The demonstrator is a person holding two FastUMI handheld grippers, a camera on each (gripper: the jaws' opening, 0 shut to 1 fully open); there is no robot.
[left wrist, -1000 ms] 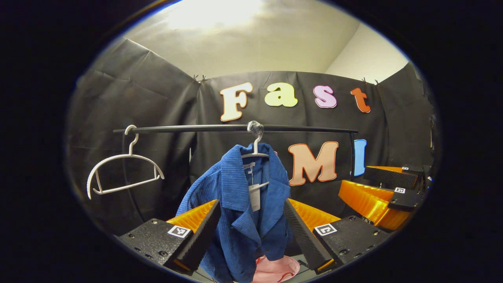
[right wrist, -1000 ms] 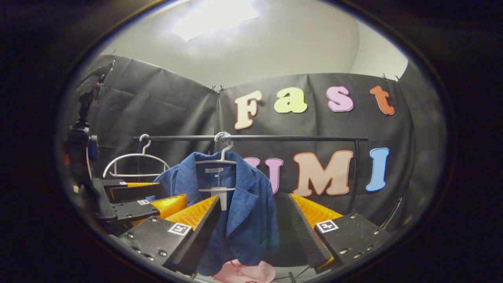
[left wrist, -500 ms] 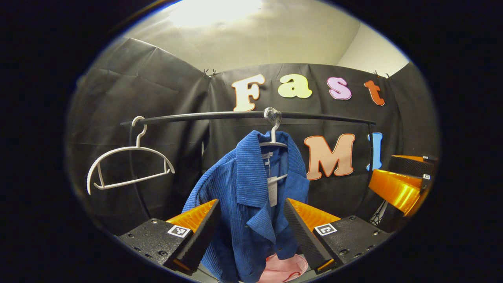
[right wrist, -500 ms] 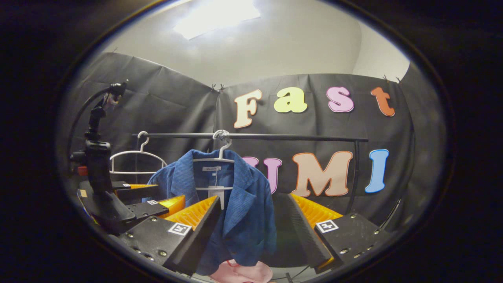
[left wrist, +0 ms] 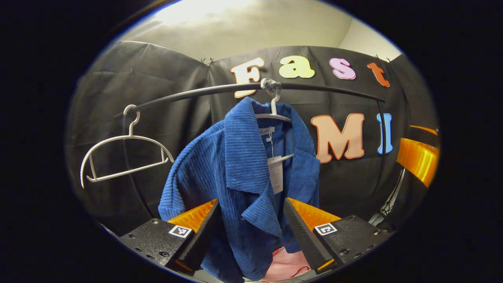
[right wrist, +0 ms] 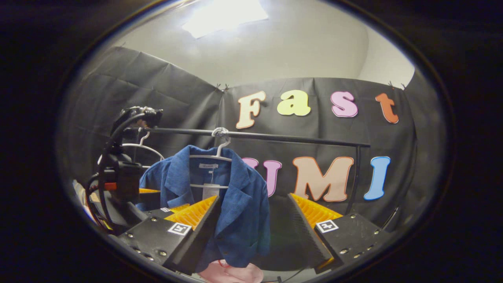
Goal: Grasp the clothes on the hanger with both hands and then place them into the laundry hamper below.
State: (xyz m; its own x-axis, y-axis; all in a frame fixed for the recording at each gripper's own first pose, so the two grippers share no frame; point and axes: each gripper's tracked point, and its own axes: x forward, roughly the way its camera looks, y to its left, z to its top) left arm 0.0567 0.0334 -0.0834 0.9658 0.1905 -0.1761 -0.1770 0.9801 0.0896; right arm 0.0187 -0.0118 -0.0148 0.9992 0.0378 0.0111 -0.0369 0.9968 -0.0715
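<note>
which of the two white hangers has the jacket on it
The hanger at the rail's middle carries the blue jacket; the other hanger, nearer the rail's end, hangs bare.

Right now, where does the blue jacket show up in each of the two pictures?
Left gripper view: the blue jacket hangs large at centre, reaching down between the open jaws.
Right gripper view: it hangs left of centre, smaller and farther off.
Shared landmark: the black rail carrying its hanger.
</note>
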